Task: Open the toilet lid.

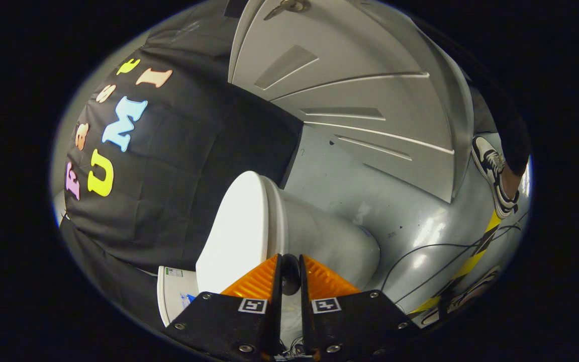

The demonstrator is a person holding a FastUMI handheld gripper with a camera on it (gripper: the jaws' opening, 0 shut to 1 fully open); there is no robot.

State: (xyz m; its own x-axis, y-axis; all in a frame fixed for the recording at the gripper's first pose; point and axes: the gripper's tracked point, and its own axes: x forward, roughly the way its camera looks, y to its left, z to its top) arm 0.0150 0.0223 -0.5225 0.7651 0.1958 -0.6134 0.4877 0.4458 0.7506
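The view is rolled sideways. A white toilet stands against the black cloth wall, and its lid [236,229] lies down flat on the seat over the grey-white bowl [329,244]. The cistern [176,296] shows beside my left finger. My gripper [290,257] is shut, its fingers drawn close together with only a thin dark slit between them and nothing held. The fingertips point at the lid's rim and the bowl, which lie just ahead of them; I cannot tell whether they touch.
A grey panelled door [360,100] stands beyond the toilet. The glossy grey floor [370,201] carries thin black cables [435,249] and a yellow-black tape strip [475,256]. A person's sneaker [493,173] stands to the right, another shoe [465,296] nearer my right finger.
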